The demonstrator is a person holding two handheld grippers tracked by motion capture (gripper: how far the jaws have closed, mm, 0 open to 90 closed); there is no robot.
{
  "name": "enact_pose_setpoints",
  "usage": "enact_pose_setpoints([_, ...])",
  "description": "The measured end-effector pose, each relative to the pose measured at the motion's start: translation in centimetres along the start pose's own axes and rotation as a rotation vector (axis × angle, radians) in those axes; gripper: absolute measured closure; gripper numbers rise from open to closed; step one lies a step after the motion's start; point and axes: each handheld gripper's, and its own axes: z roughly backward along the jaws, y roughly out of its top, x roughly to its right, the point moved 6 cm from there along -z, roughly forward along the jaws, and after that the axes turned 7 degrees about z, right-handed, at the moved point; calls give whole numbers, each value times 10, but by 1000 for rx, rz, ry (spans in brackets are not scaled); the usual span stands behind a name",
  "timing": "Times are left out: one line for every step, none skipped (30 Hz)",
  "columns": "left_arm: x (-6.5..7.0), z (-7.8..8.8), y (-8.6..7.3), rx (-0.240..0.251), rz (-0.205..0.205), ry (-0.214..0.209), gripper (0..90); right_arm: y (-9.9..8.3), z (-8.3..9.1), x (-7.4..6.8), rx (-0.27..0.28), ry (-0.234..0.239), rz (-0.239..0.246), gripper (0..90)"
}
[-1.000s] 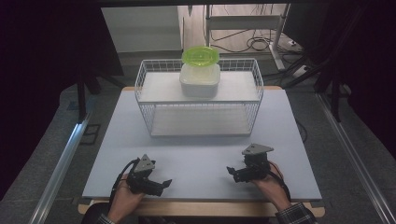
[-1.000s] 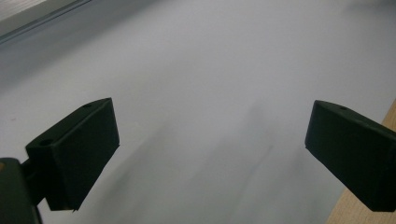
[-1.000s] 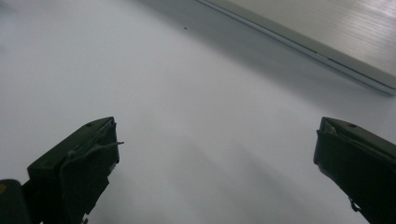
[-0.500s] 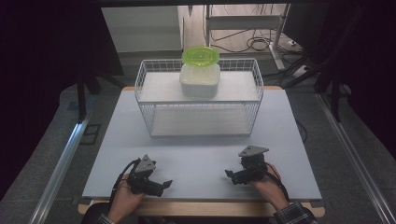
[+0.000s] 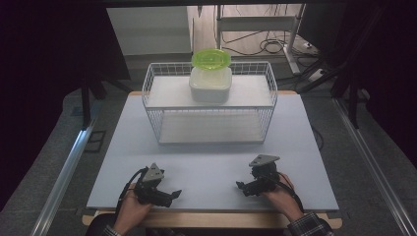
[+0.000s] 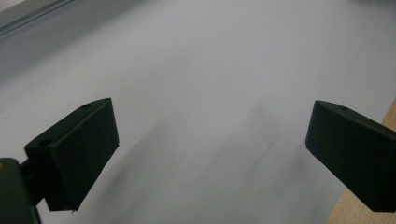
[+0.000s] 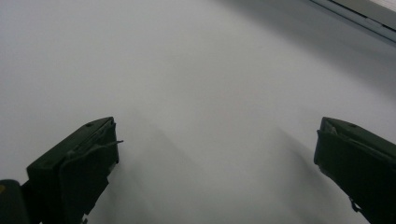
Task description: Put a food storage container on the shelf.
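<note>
Both grippers are resting low at the near edge of the table (image 5: pixel 211 147), and we are holding each with its jaws spread wide and nothing between them. We are keeping the left gripper (image 5: pixel 172 195) pointed inward toward the middle, and the right gripper (image 5: pixel 241 187) pointed back at it, so the two are facing each other across bare tabletop. In the left gripper view and the right gripper view we are seeing only pale table surface between the black jaws.

What we are about to work on is sitting well apart from us: a white container (image 5: pixel 210 84) on the upper shelf of the white wire rack (image 5: pixel 157 113) at the far side, with a green lid (image 5: pixel 211 59) on top of it. The lid seems to be lying loose or slightly askew instead of pressed home, though at this distance we are not sure.

To start well, we are judging that each gripper should be turned forward first, then lifted clear of the rack's raised wire rim before coming in from above. One gripper should be steadying the container's side while the other is taking the lid by its edge, jaws kept wide until they are straddling it. Dragging across the rim wires risks tipping the container.
</note>
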Motion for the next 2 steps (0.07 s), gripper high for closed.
enact_pose_setpoints([0,0,0,1,-1,0,25,0,0,0,1,0,-1,0])
enact_pose_setpoints([0,0,0,1,-1,0,25,0,0,0,0,-1,1,0])
